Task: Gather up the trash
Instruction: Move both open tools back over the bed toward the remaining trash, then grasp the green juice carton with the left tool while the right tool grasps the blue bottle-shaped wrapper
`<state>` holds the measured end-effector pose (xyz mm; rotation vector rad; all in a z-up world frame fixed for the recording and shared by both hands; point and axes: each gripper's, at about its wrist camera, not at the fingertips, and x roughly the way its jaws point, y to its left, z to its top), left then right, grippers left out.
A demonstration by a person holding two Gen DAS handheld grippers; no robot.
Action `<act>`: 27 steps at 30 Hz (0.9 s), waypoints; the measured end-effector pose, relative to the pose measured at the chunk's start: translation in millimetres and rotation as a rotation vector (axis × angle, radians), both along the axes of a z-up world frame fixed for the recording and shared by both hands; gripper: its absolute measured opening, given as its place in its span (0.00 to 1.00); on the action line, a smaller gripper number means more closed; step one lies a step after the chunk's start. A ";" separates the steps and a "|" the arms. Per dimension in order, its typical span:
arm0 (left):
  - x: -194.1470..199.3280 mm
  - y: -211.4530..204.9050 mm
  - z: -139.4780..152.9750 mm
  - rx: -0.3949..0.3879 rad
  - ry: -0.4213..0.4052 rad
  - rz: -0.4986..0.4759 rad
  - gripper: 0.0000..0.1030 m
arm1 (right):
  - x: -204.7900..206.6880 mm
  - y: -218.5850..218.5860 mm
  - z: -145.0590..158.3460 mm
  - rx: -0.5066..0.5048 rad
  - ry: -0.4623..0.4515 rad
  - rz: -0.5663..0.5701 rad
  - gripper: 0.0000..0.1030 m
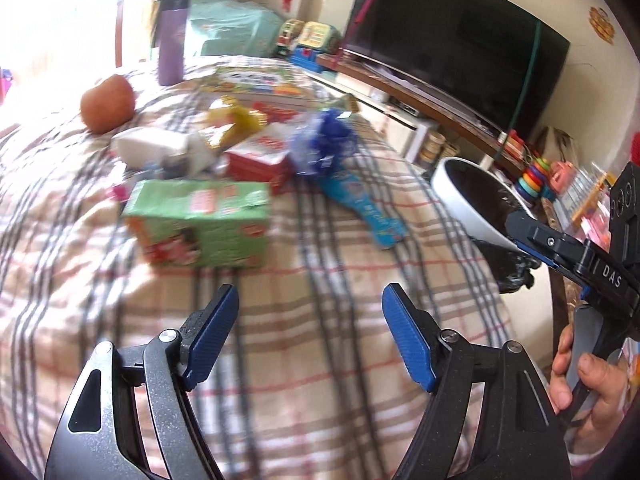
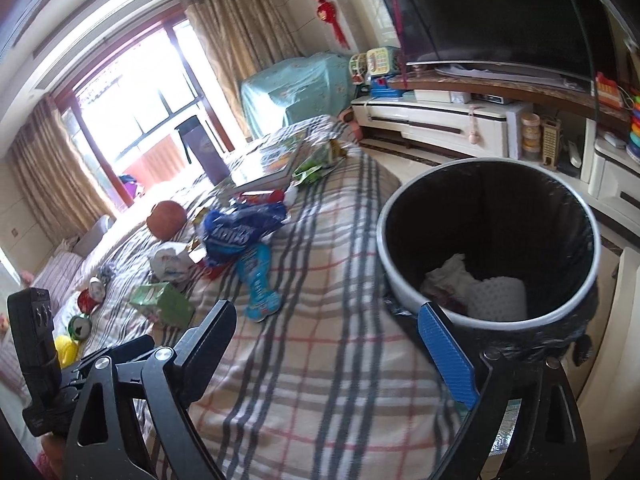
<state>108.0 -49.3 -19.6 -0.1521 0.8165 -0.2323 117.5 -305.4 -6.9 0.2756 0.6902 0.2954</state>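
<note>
Left wrist view, nearest: left gripper (image 1: 310,336) hangs over the plaid cloth (image 1: 320,360), jaws spread apart with nothing between them.
Left wrist view, trash: green carton (image 1: 200,228) lies just ahead of the fingertips; behind it sit a red box (image 1: 260,160), a blue wrapper (image 1: 324,144), a yellow wrapper (image 1: 236,120), a crumpled white wad (image 1: 156,146) and a flat blue packet (image 1: 360,204).
Left wrist view, other things: an orange fruit (image 1: 107,103) and a purple tumbler (image 1: 172,40) stand further back; whether they count as trash cannot be told.
Left wrist view, right edge: right gripper (image 1: 560,248) reaches in beside the bin (image 1: 464,208); a hand (image 1: 588,384) holds its handle.
Right wrist view, nearest: right gripper (image 2: 332,344) has its jaws released and empty, one finger over the cloth, the other at the bin's near rim.
Right wrist view, bin: the black-lined bin (image 2: 388,256) stands at the cloth's edge with white paper (image 2: 496,296) at the bottom.
Progress: judged early; a little is binned, most litter remains on the cloth.
Hard to see: motion blur smears labels; cans (image 2: 86,312) at the left edge are partly cut off.
</note>
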 end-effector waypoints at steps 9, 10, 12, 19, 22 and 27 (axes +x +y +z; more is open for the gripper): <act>2.1 47.2 -5.9 0.030 0.003 0.043 0.82 | 3.2 42.2 -11.2 -0.046 -0.013 0.088 0.91; 3.9 51.8 -5.9 0.033 0.004 0.042 0.83 | 5.1 46.0 -13.7 -0.054 -0.010 0.091 0.91; 9.6 62.5 -5.8 0.043 0.003 0.032 0.83 | 8.1 51.2 -16.5 -0.056 -0.005 0.101 0.91; 28.8 79.5 -6.5 0.097 -0.018 -0.062 0.84 | 21.7 70.9 -24.9 -0.084 0.041 0.152 0.91; 36.6 82.6 -5.2 0.105 -0.038 -0.131 0.84 | 27.8 77.1 -25.8 -0.088 0.050 0.170 0.91; 49.9 84.8 -2.4 0.117 -0.069 -0.263 0.84 | 42.5 90.8 -20.6 -0.136 0.027 0.194 0.89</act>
